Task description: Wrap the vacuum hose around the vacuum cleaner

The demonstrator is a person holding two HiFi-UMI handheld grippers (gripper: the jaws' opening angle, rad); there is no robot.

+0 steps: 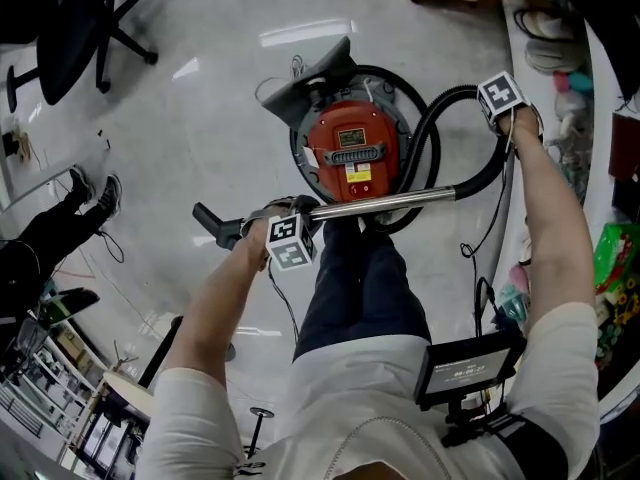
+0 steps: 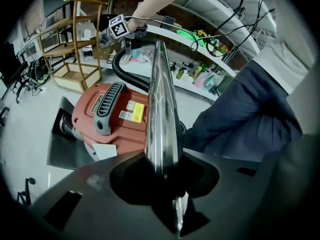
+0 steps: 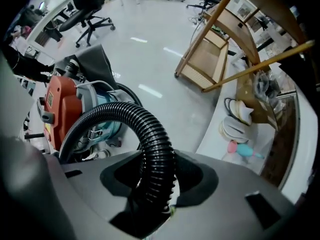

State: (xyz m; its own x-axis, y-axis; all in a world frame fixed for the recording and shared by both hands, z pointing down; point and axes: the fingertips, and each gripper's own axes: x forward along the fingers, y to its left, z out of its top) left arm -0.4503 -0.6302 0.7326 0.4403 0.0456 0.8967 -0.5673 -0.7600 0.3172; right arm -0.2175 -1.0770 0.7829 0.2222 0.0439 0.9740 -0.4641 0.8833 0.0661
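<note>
Beside one red vacuum cleaner [image 1: 350,148] — left gripper [image 2: 165,184] pinches one metal wand [image 2: 160,109]; right gripper [image 3: 155,189] seemingly clamps one hose [image 3: 112,111].

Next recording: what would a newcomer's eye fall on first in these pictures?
The red vacuum cleaner, standing on the pale floor just ahead of the person's legs, dominates the head view. Across its near side runs the shiny metal tube, clamped in the left gripper. The black ribbed hose arches from beside the cleaner up into the right gripper, whose jaws are closed on it.
</note>
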